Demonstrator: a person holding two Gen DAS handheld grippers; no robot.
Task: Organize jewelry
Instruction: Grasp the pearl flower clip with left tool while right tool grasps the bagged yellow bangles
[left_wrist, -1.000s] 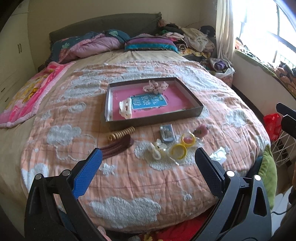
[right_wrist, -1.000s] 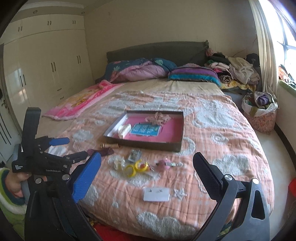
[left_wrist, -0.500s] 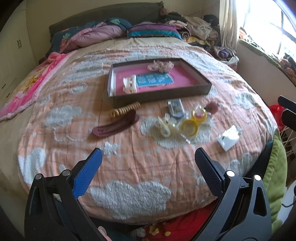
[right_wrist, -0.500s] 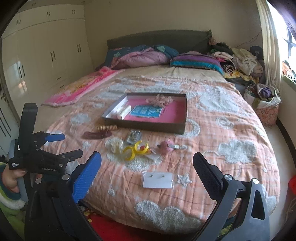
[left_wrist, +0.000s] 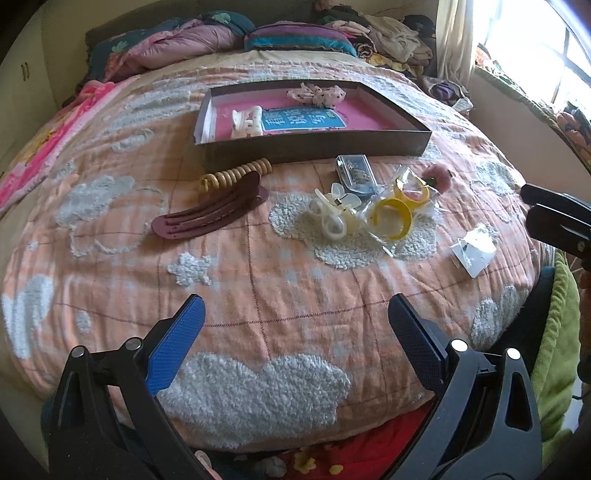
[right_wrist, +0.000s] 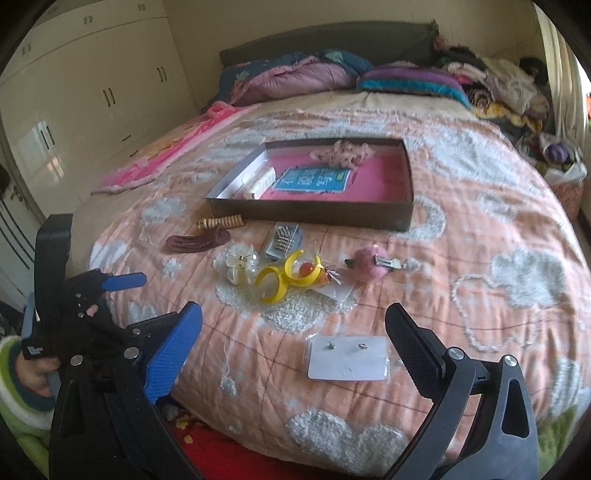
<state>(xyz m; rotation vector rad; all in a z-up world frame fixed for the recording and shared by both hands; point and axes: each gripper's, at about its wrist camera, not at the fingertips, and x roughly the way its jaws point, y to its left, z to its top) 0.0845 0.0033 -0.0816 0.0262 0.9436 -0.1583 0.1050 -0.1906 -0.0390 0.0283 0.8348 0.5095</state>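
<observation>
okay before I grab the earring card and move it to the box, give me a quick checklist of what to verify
1. Right gripper open and empty: ok, fingers spread wide.
2. Earring card lined up with it: ok, it lies flat on the blanket between and just beyond the fingertips.
3. Card free of other pieces: ok, apart from the yellow bangles.
4. Room in the box: ok, bare pink floor on its right side; a white clip and a lace scrunchie already lie inside.
5. Left gripper out of the path: ok, open, empty, off to the left.
6. Both studs secure on the card: cannot tell.
</observation>
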